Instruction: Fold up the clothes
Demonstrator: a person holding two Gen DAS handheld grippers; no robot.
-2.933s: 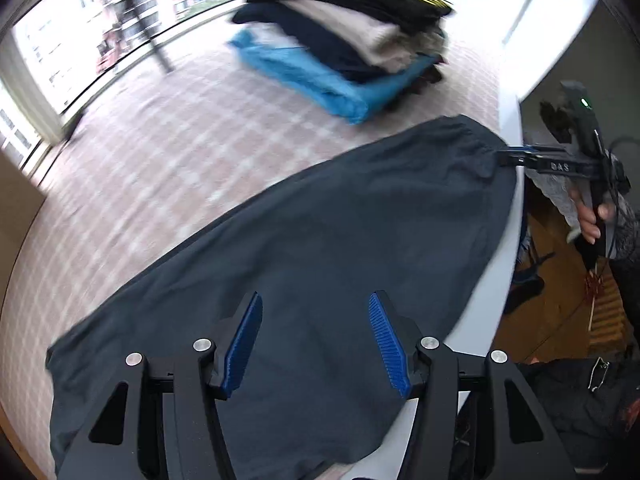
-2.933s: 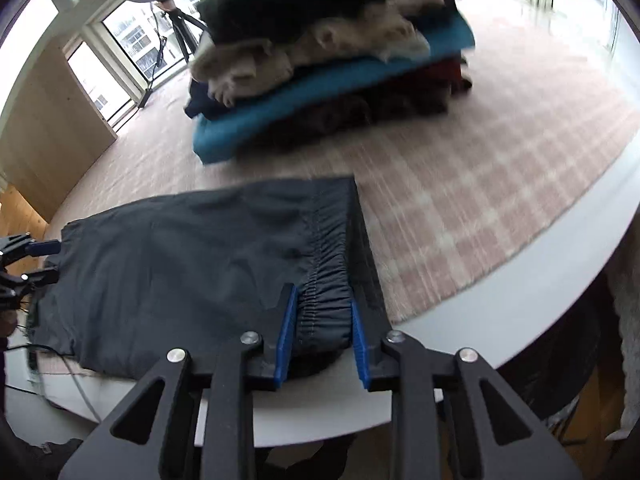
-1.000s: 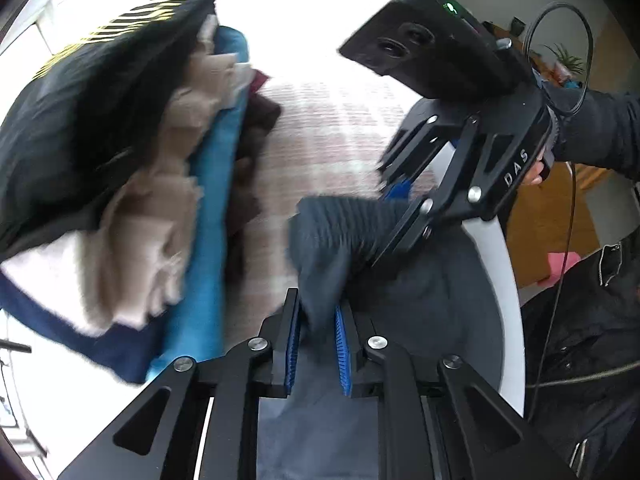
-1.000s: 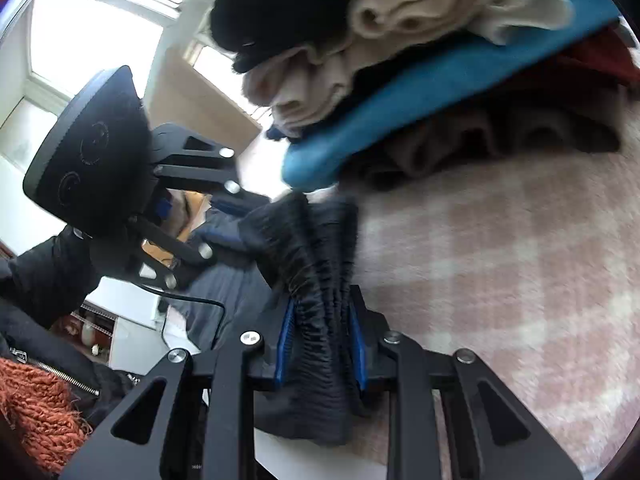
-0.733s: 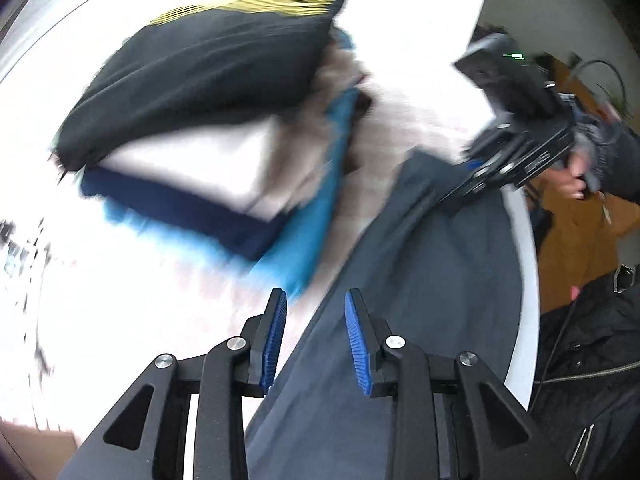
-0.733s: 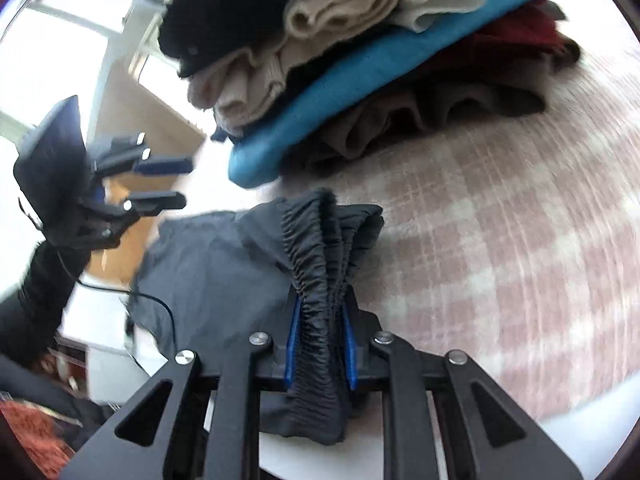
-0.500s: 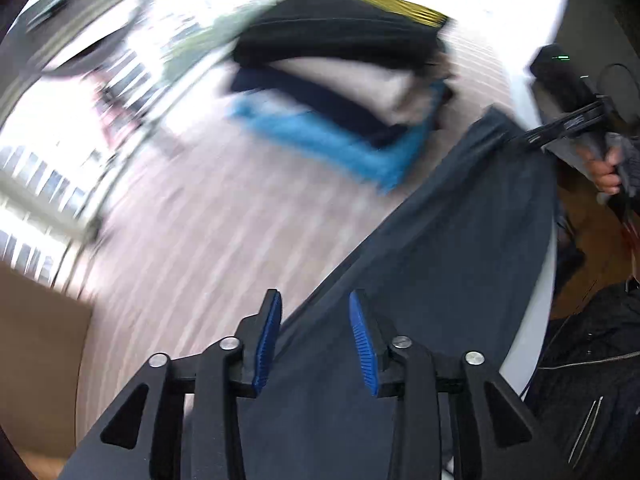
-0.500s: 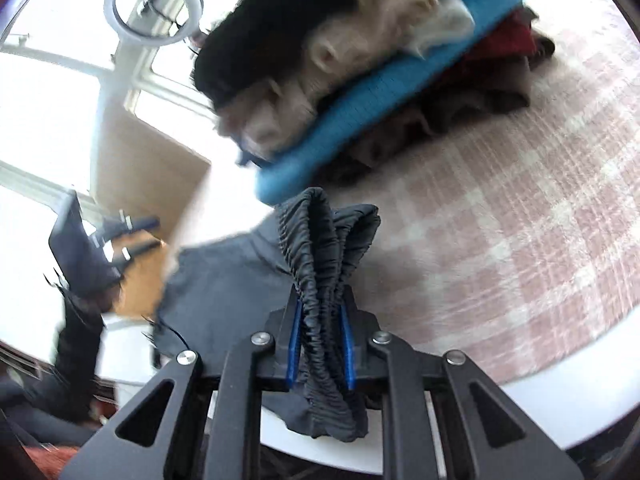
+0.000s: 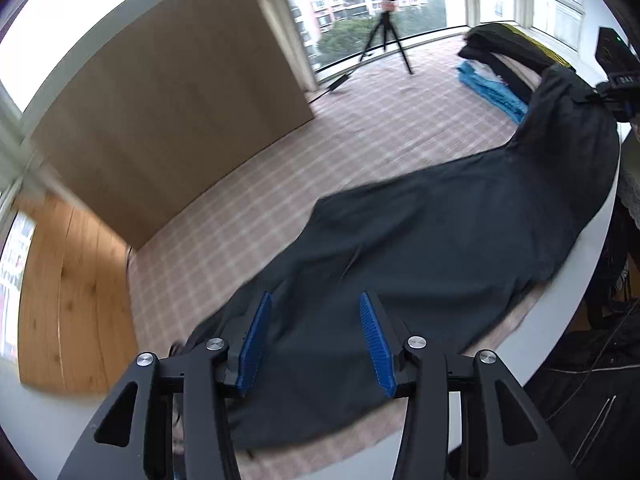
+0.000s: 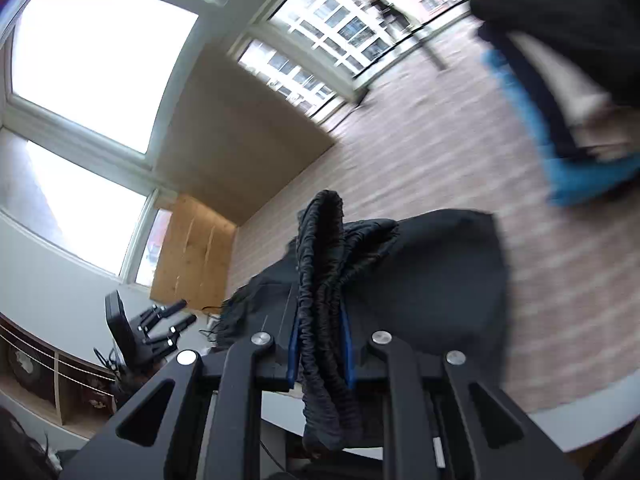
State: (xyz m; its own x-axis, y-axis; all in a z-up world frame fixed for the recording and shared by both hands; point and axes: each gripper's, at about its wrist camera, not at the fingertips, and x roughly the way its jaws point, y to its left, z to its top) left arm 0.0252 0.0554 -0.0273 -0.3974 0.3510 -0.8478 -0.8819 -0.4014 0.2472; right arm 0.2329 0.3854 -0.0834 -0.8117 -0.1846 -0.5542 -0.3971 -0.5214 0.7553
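Since a second ago, left gripper (image 9: 316, 340) has let go of dark grey trousers (image 9: 440, 240); jaws opening, blue pads apart above leg end, probably clear of cloth. Garment stretched along pink checked tablecloth (image 9: 248, 216). Right gripper (image 10: 320, 346) clamped on bunched elastic waistband (image 10: 320, 280), lifted off table. Stack of folded clothes (image 9: 504, 68) beyond, near waistband end. Ring light on tripod (image 9: 386, 8) by window.

white table (image 9: 576, 276): checked cloth (image 9: 280, 216), probably trousers (image 9: 440, 240), clothes stack (image 9: 504, 68)
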